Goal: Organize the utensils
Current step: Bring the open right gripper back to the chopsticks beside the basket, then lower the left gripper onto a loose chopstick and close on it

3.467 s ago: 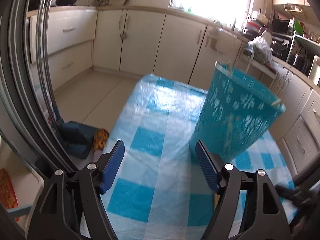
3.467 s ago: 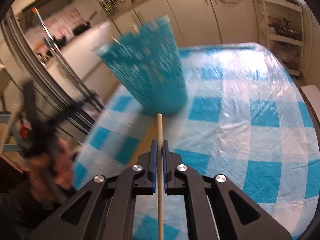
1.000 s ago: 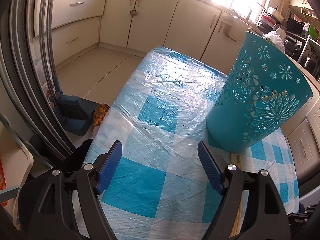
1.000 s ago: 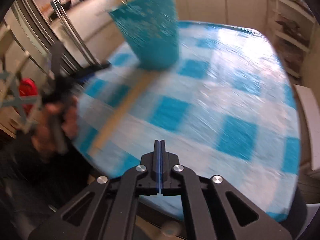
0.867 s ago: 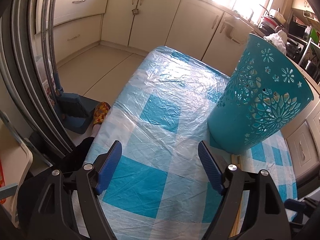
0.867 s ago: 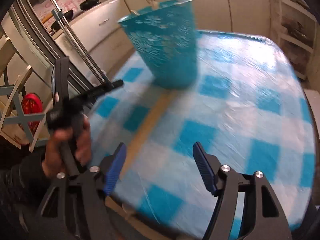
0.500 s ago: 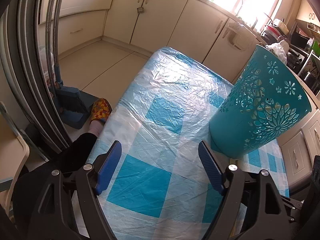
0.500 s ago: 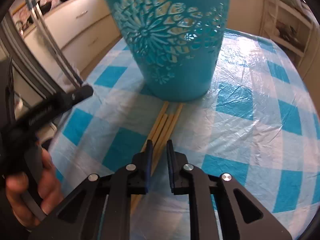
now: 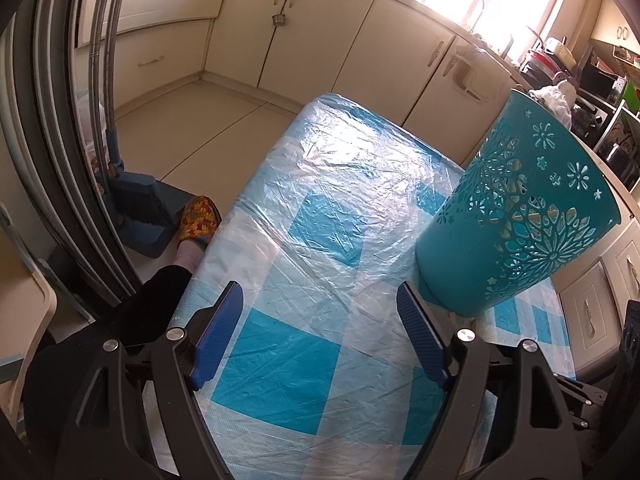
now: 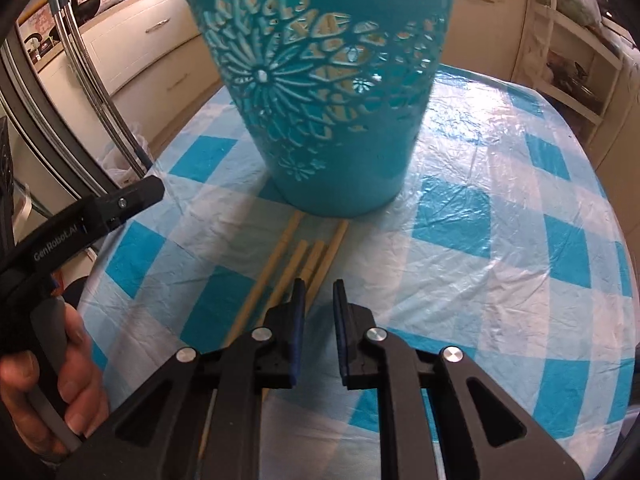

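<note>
Checkered desk [image 10: 500, 248] fills mid-frame; right hand-held gripper [image 10: 320, 292], jaws just narrowed, straddles one chopstick [image 10: 320, 264] below the teal basket [image 10: 320, 100]; left hand-held gripper [image 9: 320, 304] gapes empty.

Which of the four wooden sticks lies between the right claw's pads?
The rightmost stick, the only one running into the gap of the right claw; the other three lie left of it.
</note>
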The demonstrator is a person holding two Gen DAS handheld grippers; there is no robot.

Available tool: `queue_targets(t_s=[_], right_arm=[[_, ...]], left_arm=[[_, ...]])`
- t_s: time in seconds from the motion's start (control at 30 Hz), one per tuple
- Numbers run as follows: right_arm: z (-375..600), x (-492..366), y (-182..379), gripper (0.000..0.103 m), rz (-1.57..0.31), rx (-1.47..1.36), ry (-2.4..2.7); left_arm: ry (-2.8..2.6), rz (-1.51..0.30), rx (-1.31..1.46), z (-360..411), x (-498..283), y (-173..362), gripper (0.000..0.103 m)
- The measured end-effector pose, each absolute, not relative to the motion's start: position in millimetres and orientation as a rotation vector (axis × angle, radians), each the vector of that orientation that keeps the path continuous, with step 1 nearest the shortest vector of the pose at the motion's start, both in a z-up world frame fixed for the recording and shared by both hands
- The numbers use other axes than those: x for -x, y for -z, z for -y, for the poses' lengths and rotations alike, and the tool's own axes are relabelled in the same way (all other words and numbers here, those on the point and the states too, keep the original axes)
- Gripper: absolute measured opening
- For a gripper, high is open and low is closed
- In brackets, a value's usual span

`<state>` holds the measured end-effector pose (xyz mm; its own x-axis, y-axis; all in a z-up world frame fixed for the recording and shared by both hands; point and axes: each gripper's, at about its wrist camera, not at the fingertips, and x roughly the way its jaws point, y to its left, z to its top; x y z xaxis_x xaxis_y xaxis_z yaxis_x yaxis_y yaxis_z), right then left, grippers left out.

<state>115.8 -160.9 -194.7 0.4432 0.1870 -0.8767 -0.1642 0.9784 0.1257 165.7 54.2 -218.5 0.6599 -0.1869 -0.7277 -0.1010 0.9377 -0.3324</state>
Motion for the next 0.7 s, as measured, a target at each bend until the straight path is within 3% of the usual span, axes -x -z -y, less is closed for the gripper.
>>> queue_targets(t_s=[0.4, 0.67, 0.7], right_arm=[[176.7, -122.0, 194.6, 0.015, -1.074, -0.186, -0.256], [165.9, -121.1, 197.2, 0.015, -1.077, -0.056, -0.233], [165.0, -121.6, 198.4, 0.011, -1.071, -0.043, -0.234]], left_arm=[[0.218, -0.919, 0.176, -12.7, -158.1, 210.5, 0.076], [0.215, -0.933, 0.134, -1.6, -154.0, 209.5, 0.076], [0.214, -0.933, 0.126, 0.2, -154.0, 209.5, 0.076]])
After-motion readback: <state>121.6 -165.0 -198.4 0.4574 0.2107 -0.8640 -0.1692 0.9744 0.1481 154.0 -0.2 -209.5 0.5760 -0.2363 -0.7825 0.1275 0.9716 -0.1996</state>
